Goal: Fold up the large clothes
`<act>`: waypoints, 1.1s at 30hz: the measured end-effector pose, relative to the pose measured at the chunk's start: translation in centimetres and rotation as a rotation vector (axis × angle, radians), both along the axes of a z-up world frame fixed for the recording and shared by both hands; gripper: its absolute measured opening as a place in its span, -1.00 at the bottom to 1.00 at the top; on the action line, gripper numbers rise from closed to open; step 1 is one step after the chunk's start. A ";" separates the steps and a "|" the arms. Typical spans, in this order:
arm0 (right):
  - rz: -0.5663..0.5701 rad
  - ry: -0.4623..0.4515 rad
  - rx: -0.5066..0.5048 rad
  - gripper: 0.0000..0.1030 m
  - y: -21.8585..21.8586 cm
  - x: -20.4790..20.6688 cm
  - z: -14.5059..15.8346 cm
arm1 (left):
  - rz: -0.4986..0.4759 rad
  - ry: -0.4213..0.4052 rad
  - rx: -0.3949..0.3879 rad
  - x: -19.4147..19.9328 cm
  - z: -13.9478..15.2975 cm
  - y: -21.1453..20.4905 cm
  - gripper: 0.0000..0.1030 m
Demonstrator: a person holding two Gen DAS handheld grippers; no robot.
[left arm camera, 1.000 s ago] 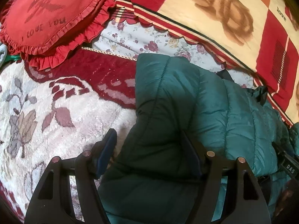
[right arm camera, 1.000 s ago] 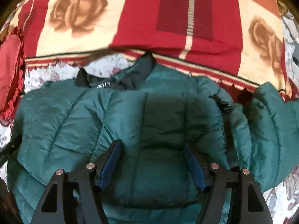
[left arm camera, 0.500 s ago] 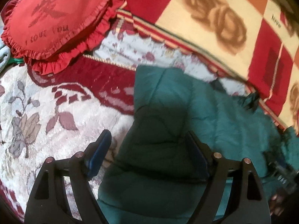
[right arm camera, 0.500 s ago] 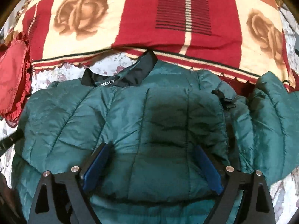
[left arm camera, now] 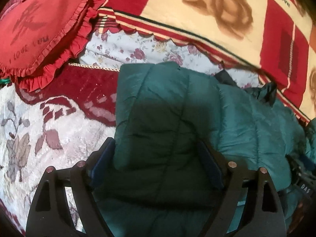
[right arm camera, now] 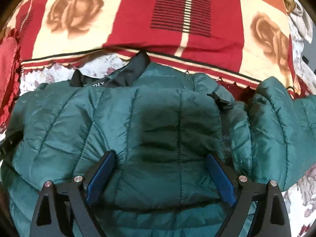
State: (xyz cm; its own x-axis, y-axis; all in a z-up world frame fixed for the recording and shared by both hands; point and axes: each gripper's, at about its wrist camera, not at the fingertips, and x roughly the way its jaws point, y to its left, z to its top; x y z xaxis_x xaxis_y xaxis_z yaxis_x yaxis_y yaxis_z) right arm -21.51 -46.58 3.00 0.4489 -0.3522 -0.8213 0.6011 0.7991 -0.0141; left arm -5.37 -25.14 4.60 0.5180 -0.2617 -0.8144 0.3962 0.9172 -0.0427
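A dark green quilted puffer jacket (right arm camera: pixel 158 118) lies flat on the bed, its black collar (right arm camera: pixel 122 75) at the far side. One sleeve (right arm camera: pixel 276 130) sticks out to the right. My right gripper (right arm camera: pixel 161 156) hovers over the jacket's middle, open, its blue pads (right arm camera: pixel 100 177) apart from the fabric. My left gripper (left arm camera: pixel 156 144) is over the jacket's left edge (left arm camera: pixel 167 118). Its jaws are opening, with a padded fold between them and neither pad pressing it.
A red heart-shaped frilled pillow (left arm camera: pixel 39 25) lies at the far left. A red and cream rose blanket (right arm camera: pixel 177 19) is bunched along the far side, over a floral sheet (left arm camera: pixel 138 49). A plush flowered bedcover (left arm camera: pixel 39 138) spreads left of the jacket.
Both grippers' jaws have spread wider and let go of the jacket fabric. The left gripper has shifted a little sideways along the jacket's edge; the right has stayed put.
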 end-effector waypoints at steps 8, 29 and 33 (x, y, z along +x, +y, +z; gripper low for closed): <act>-0.002 -0.088 0.016 0.77 0.9 -2.6 2.6 | 0.016 0.012 -0.024 0.3 -0.5 0.5 0.68; -0.018 -0.125 -0.045 0.77 -0.5 -8.3 6.7 | -0.011 -0.046 -0.098 -5.2 4.2 4.3 0.74; -0.073 -0.137 -0.048 0.77 -1.9 -9.6 7.8 | -0.021 -0.073 -0.082 -5.8 5.2 4.4 0.74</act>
State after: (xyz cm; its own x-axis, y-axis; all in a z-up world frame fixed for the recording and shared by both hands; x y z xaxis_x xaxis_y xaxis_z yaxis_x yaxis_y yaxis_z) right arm -31.13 -48.52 10.77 0.5273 -0.4248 -0.7358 0.6562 0.7538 0.0350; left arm -11.21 -20.70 9.80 0.5690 -0.3373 -0.7499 0.4201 0.9033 -0.0875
